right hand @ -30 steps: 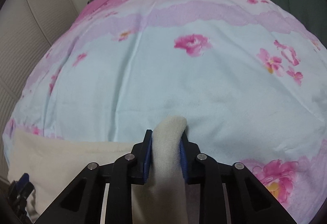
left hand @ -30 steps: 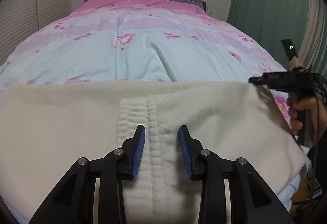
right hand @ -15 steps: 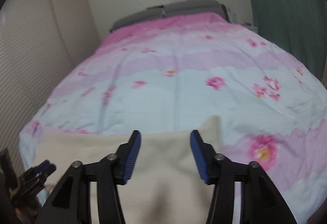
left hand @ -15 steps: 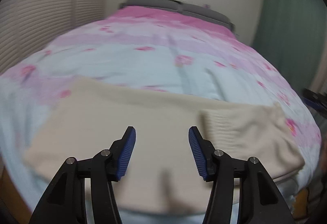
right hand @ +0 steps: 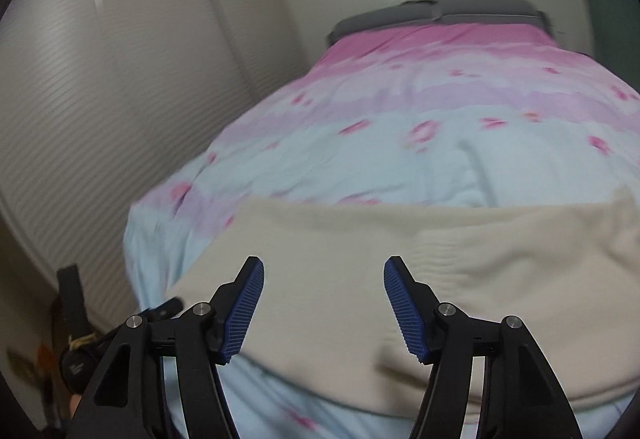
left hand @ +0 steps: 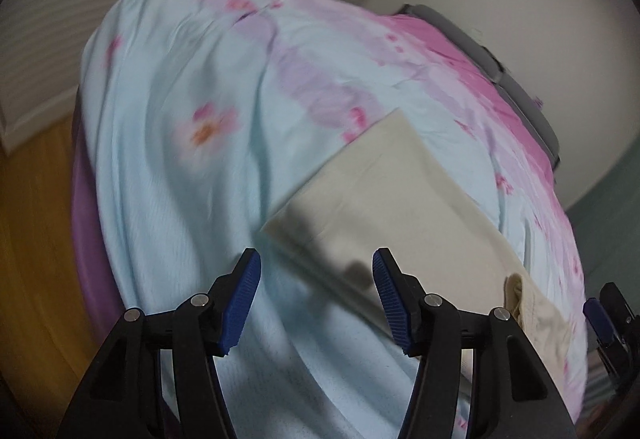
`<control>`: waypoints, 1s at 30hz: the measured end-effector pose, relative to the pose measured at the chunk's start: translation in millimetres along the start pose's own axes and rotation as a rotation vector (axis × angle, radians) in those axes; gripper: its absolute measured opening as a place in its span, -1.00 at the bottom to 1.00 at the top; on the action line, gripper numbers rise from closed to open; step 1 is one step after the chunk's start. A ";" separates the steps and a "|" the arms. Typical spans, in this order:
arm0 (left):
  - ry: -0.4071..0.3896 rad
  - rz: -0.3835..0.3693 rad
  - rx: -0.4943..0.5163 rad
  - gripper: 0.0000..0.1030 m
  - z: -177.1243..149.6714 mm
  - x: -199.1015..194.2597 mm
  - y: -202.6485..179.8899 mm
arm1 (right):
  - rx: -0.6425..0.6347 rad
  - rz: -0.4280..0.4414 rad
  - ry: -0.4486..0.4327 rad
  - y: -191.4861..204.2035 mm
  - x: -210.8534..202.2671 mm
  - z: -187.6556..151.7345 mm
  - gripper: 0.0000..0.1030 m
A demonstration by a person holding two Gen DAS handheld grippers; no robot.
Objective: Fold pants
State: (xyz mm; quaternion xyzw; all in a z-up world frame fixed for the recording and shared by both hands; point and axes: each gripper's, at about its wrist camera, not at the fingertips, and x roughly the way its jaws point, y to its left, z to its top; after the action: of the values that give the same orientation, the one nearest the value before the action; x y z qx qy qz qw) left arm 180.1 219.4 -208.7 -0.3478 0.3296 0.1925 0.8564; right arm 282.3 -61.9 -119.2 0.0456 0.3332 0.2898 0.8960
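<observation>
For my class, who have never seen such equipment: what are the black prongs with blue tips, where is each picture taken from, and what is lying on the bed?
No machine: a person holds a two-finger gripper in each hand, each carrying a wide-angle camera looking along its fingers. One picture looks past the left gripper, the other past the right gripper. Cream pants, partly folded, lie on a flowered bedspread. Both grippers' jaws have just been opening; both stand open and hold nothing.

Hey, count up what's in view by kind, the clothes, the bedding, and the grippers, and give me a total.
Pants: 1
Bedspread: 1
Grippers: 2, left gripper and right gripper, both open with nothing between the fingers
Total: 4
</observation>
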 end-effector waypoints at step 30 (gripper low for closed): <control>-0.076 -0.030 -0.225 -0.18 7.4 26.3 14.2 | -0.508 0.300 0.459 50.3 259.2 105.6 0.23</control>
State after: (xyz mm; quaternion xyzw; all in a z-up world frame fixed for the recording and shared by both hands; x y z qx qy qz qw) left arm 194.0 237.2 -229.7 -0.4390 0.2682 0.2286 0.8265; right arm 481.7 134.1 -171.6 -0.1961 0.4327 0.4939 0.7283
